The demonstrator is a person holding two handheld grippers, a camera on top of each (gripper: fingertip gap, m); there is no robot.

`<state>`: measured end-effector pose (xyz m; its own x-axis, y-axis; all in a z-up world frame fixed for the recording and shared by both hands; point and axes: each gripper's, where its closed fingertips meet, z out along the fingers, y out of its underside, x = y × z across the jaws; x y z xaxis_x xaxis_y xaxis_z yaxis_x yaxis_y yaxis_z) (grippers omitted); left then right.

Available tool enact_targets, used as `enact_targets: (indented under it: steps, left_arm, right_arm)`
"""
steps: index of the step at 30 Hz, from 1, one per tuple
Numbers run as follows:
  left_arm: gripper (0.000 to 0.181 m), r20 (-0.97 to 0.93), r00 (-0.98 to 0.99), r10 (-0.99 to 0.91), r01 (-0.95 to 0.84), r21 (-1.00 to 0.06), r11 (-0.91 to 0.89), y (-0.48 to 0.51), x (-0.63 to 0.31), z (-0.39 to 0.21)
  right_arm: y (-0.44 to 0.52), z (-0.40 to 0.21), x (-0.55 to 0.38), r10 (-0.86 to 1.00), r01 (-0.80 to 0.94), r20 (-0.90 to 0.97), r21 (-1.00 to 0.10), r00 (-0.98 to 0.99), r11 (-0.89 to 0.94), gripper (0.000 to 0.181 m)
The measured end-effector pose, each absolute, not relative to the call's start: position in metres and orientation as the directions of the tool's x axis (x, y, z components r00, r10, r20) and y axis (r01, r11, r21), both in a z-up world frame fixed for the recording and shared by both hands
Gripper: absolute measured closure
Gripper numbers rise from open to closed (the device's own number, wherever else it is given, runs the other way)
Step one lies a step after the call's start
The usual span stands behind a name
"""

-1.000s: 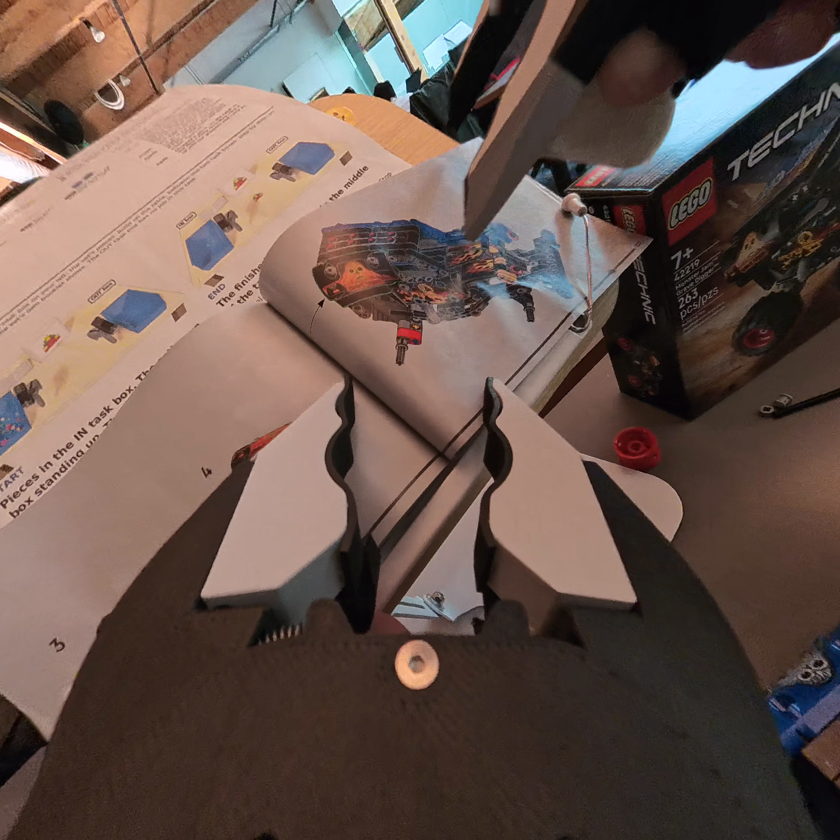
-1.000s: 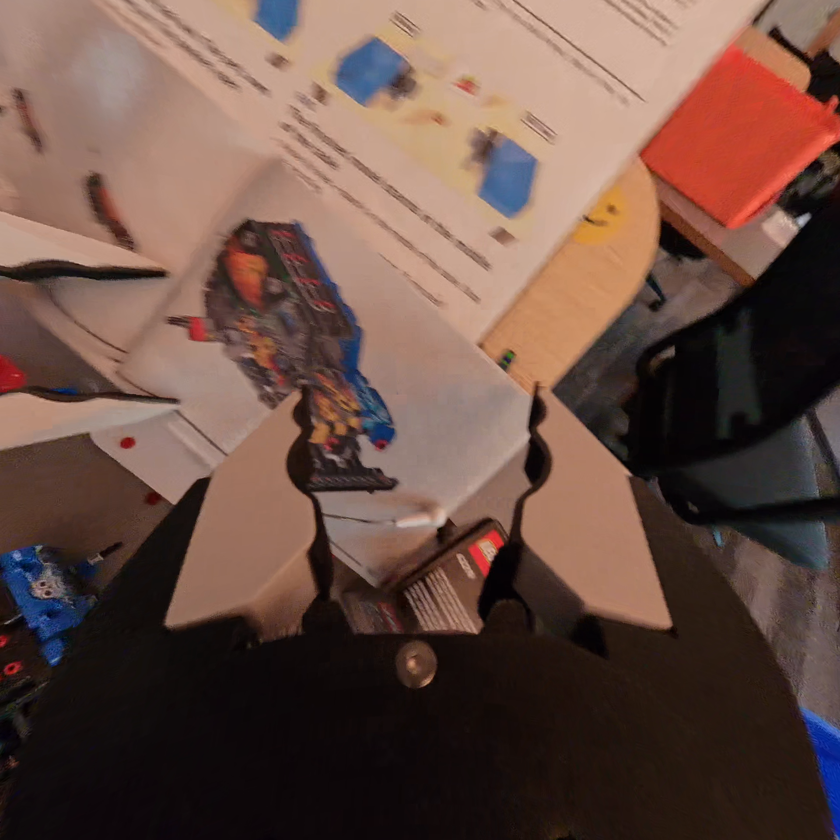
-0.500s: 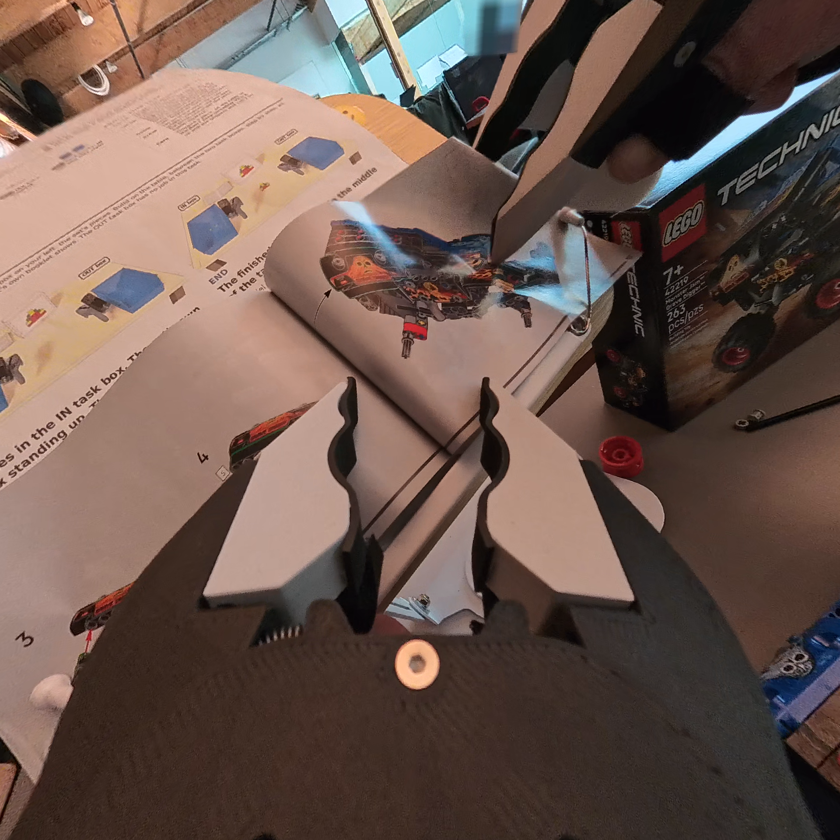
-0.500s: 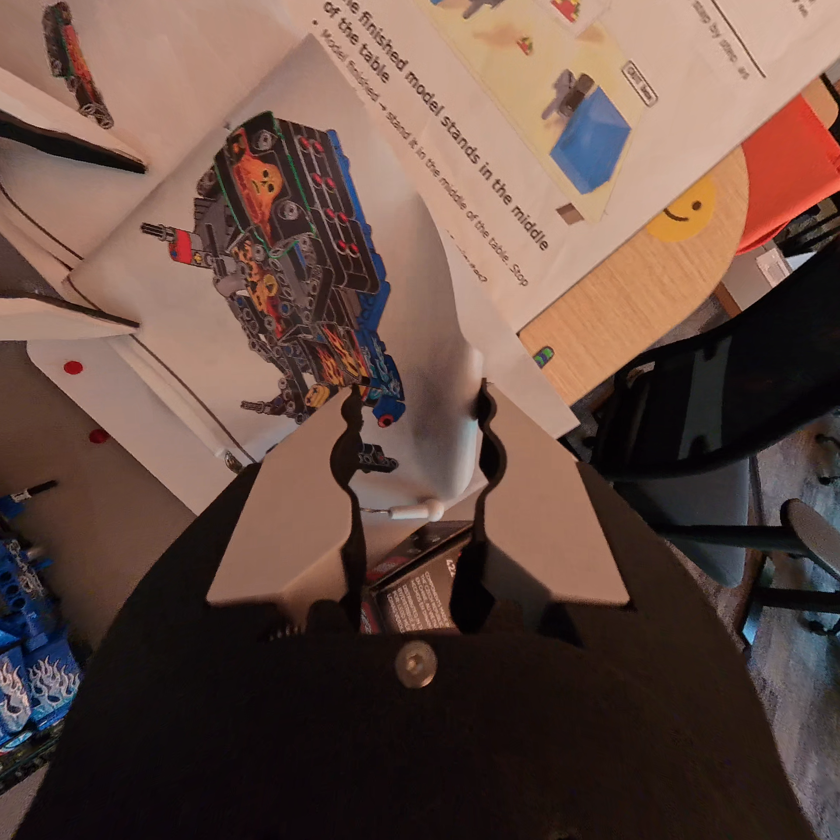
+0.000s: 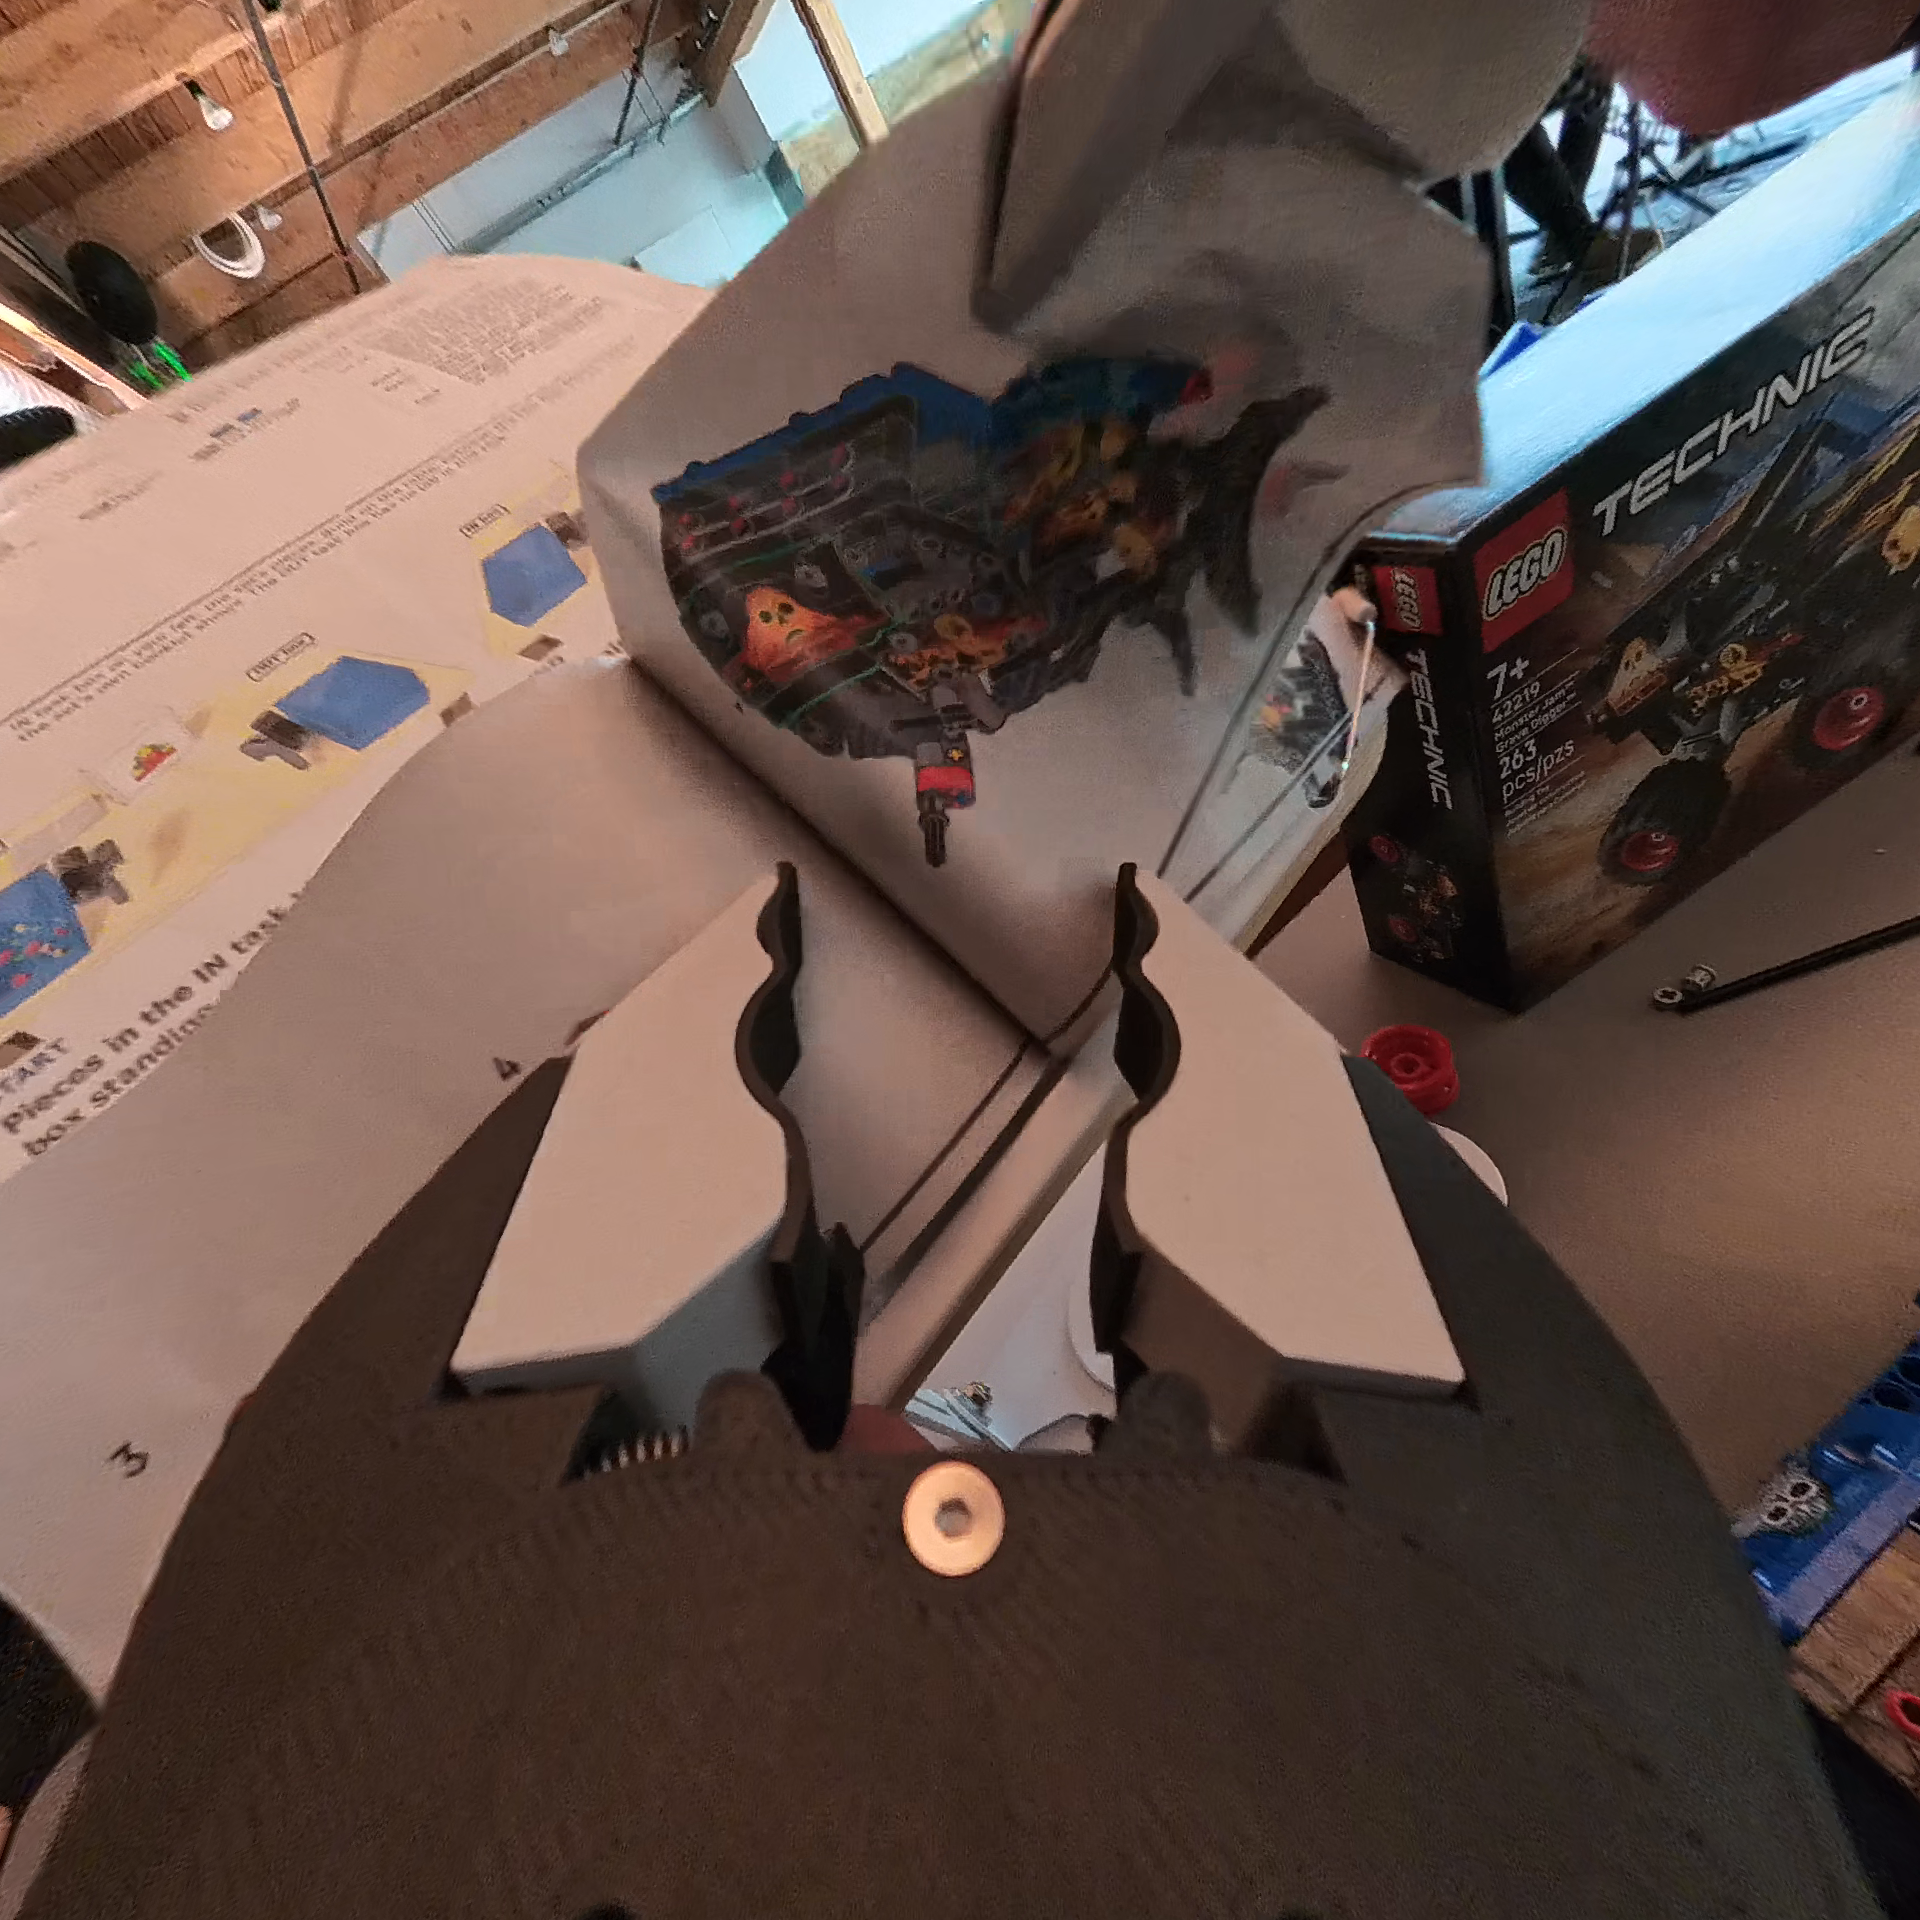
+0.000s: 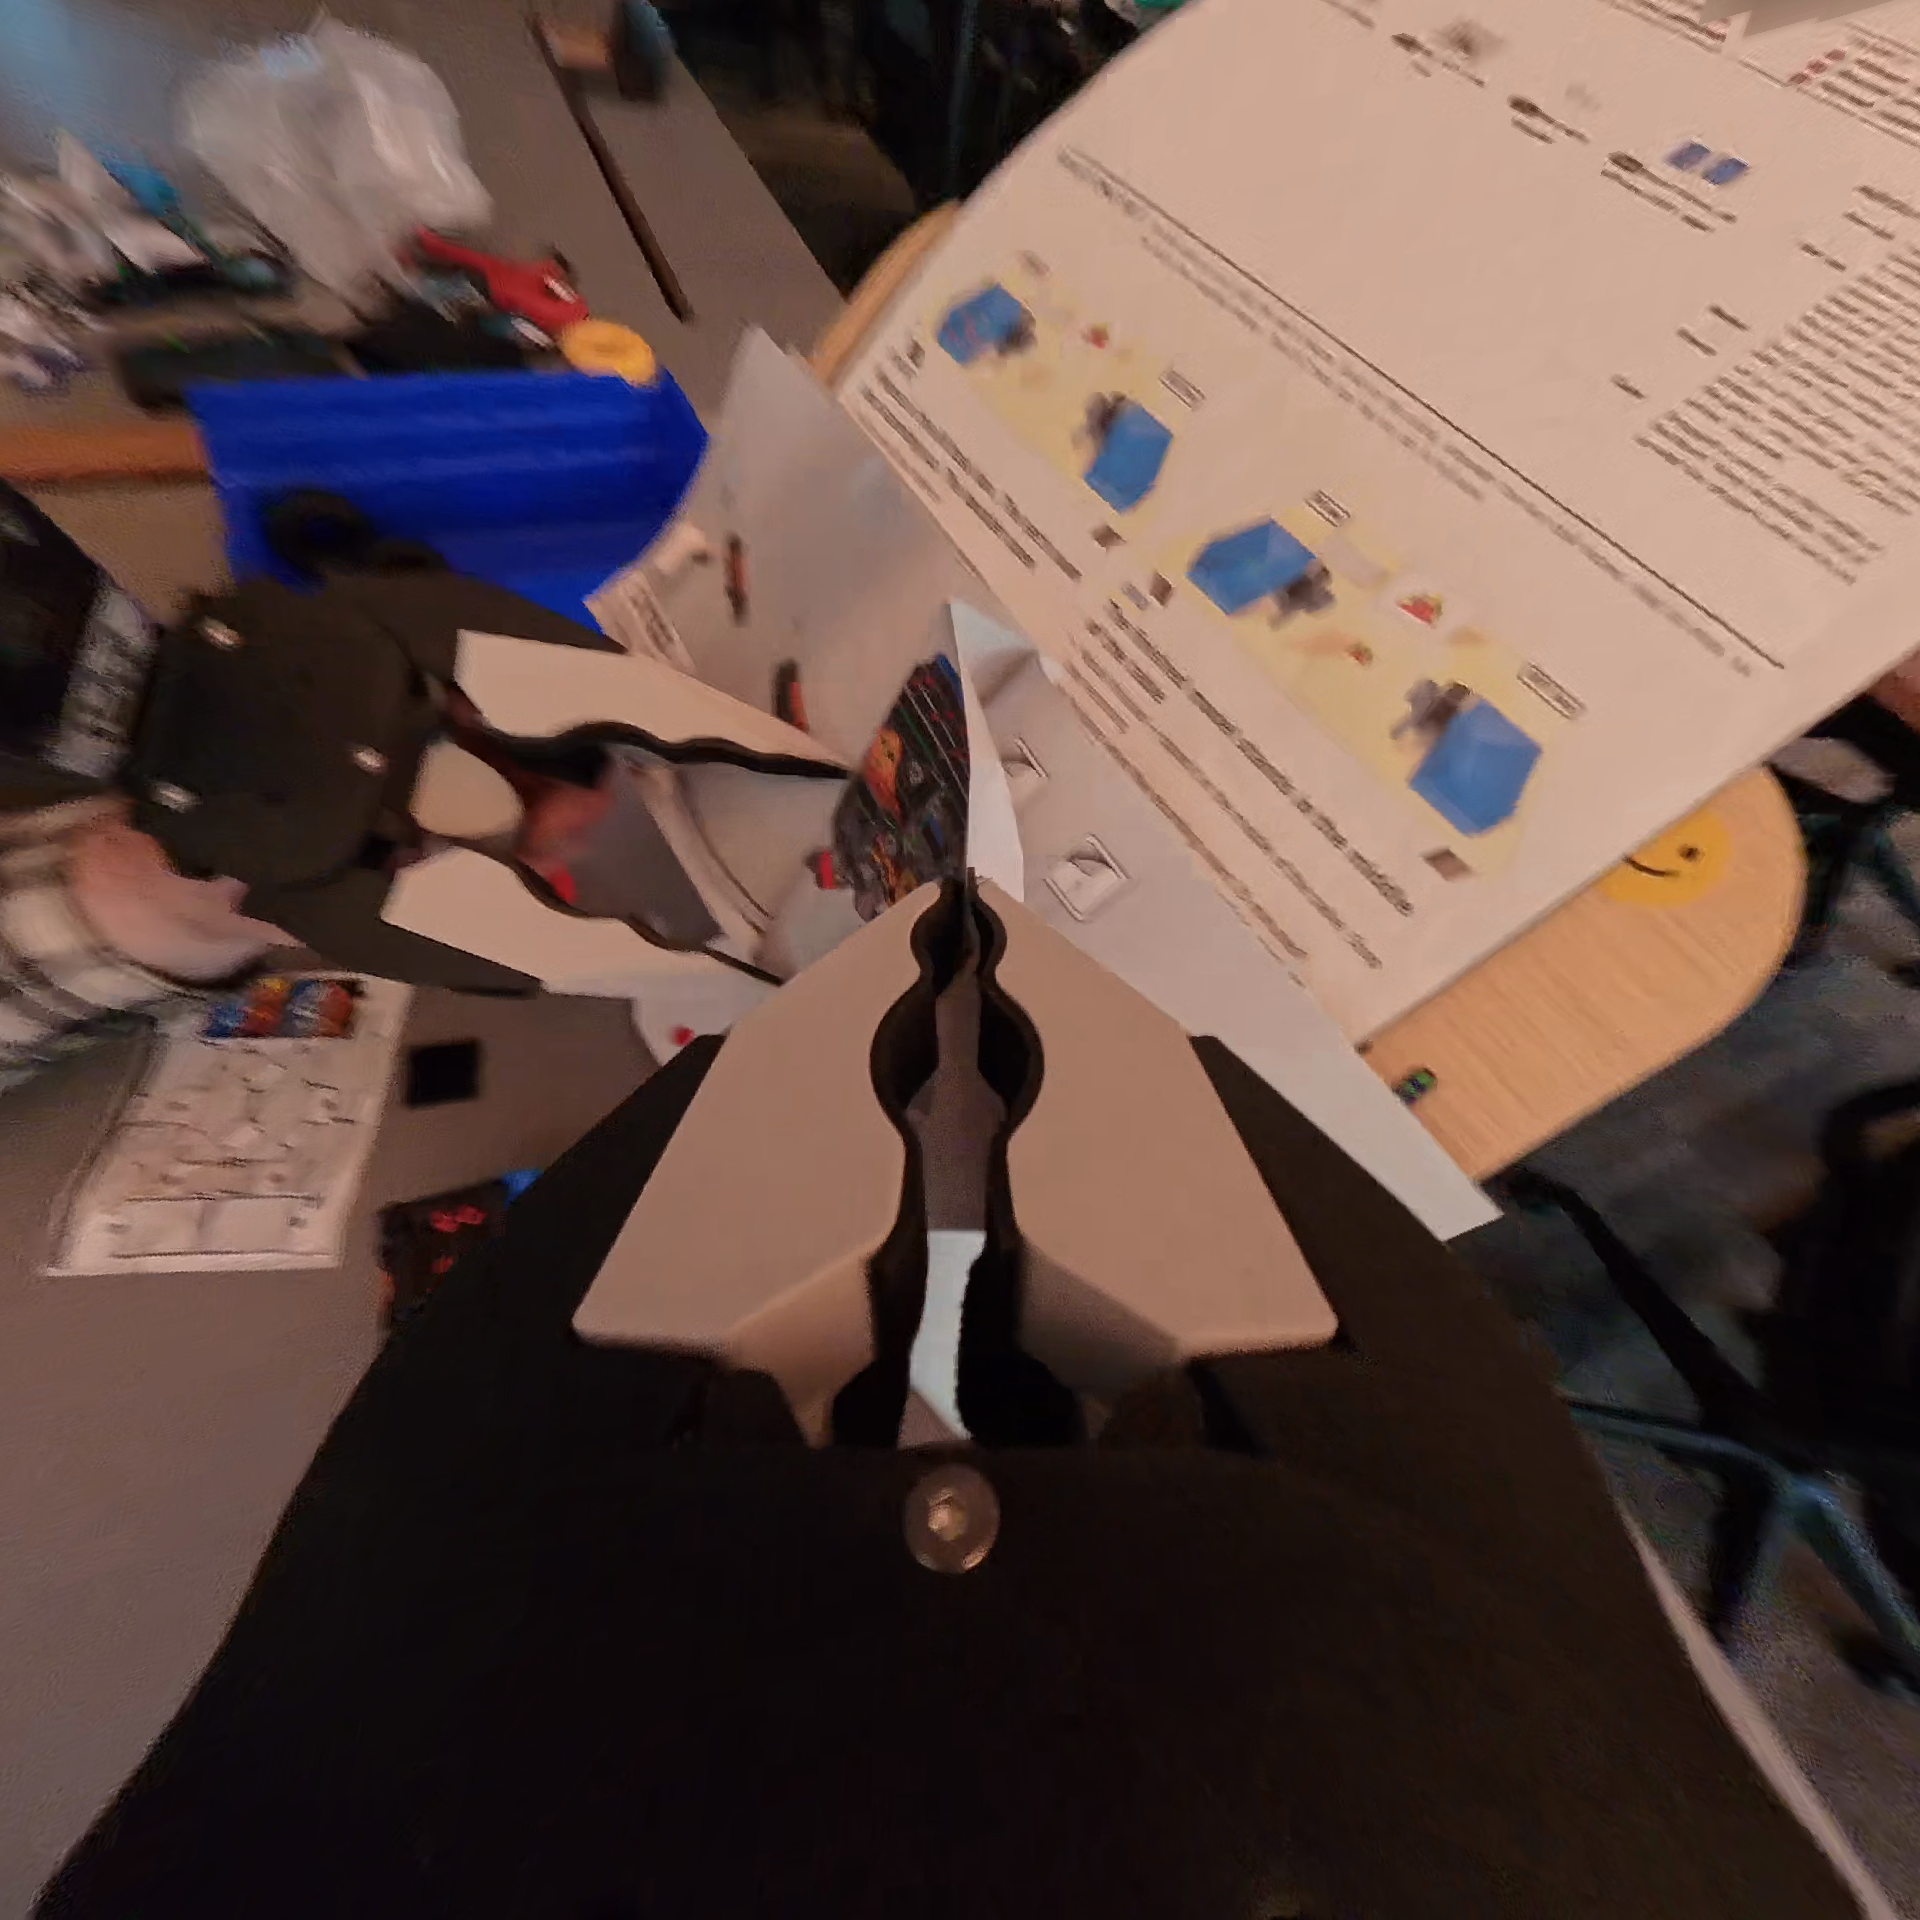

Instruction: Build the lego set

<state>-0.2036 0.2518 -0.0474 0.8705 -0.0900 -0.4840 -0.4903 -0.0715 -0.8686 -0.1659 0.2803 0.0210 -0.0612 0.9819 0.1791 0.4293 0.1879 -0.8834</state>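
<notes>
Nearest in the right wrist view, the right claw [image 6: 961, 914] is seen clamped on the edge of a page [image 6: 982, 748] of the instruction booklet [image 5: 935, 644]; the paper runs down between the closed fingers, and the page is lifted and curled over the spread. The main risk is judged to lie here — a thin page pinched near its edge could be torn or creased if it is pulled across too fast or against the binding, and more than one page may have been taken, which cannot be told from these views.

In the left wrist view, the left claw [image 5: 951, 925] is held moderately open over the booklet's fold with nothing between its fingers; whether the lower page is touched by it cannot be told. If no pressure is given there, the booklet could be dragged along the table [image 5: 1662, 1195] with the turning page.

Just beyond the booklet a red wheel hub [image 5: 1410, 1062] lies on the table, and farther right stands the Lego box [image 5: 1662, 727]. Blue Lego parts [image 5: 1829, 1538] are seen at the right edge — the build itself is not being worked. Behind, a large printed sheet [image 5: 312, 582] is spread out.
</notes>
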Motion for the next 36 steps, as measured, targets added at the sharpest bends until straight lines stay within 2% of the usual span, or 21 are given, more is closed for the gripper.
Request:
enact_targets:
  steps: [1,4,5,7,12,16,21,24,27,29,34,36]
  left_arm:
    - [0.118,-0.485,0.871,-0.077,-0.49,-0.87,-0.059,0.251,-0.205,-0.044]
    - [0.121,-0.476,0.878,-0.057,-0.478,-0.878,-0.035,0.248,-0.207,-0.036]
    - [0.122,-0.468,0.882,-0.054,-0.47,-0.882,-0.028,0.247,-0.208,-0.035]
    - [0.122,-0.456,0.888,-0.059,-0.457,-0.889,-0.01,0.245,-0.207,-0.03]
    - [0.122,-0.437,0.886,-0.157,-0.432,-0.899,0.064,0.239,-0.178,-0.018]
    - [0.121,-0.332,0.876,-0.35,-0.315,-0.943,0.104,0.229,-0.137,-0.011]
    - [0.115,-0.146,0.825,-0.546,-0.113,-0.989,0.094,0.211,-0.104,0.005]
    - [0.117,-0.117,0.837,-0.535,-0.084,-0.993,0.086,0.211,-0.106,0.009]
    - [0.128,-0.109,0.839,-0.532,-0.072,-0.993,0.089,0.209,-0.107,0.012]
    - [0.126,-0.108,0.833,-0.542,-0.065,-0.993,0.098,0.206,-0.106,0.015]
    - [0.113,-0.005,0.762,-0.648,0.023,-0.999,0.035,0.196,-0.098,0.017]
    - [0.119,0.037,0.724,-0.689,0.064,-0.998,0.014,0.192,-0.097,0.017]
  right_arm:
    - [0.272,0.027,-0.168,0.987,0.405,0.13,-0.901,-0.091,0.156,0.181]
    - [0.253,0.042,-0.169,0.983,0.319,-0.026,-0.947,-0.18,0.034,0.18]
    - [0.255,0.043,-0.167,0.983,0.31,-0.052,-0.951,-0.175,0.005,0.168]
    - [0.266,0.036,-0.161,0.991,0.323,-0.058,-0.946,-0.118,-0.017,0.126]
    - [0.267,0.01,-0.14,0.982,0.29,-0.163,-0.948,-0.096,-0.129,0.129]
    - [0.239,0.007,-0.134,0.932,0.154,-0.272,-0.958,-0.238,-0.24,0.125]
    - [0.203,0.017,-0.131,0.904,0.024,-0.209,-0.976,-0.373,-0.215,0.112]
    - [0.189,0.018,-0.135,0.895,0.005,-0.18,-0.981,-0.408,-0.195,0.103]
    - [0.184,0.021,-0.138,0.887,-0.023,-0.168,-0.98,-0.43,-0.197,0.102]
    - [0.18,0.025,-0.138,0.89,-0.048,-0.14,-0.983,-0.434,-0.179,0.101]
    - [0.171,0.029,-0.138,0.876,-0.056,-0.12,-0.985,-0.467,-0.164,0.085]
    - [0.168,0.032,-0.137,0.867,-0.073,-0.107,-0.984,-0.487,-0.162,0.095]
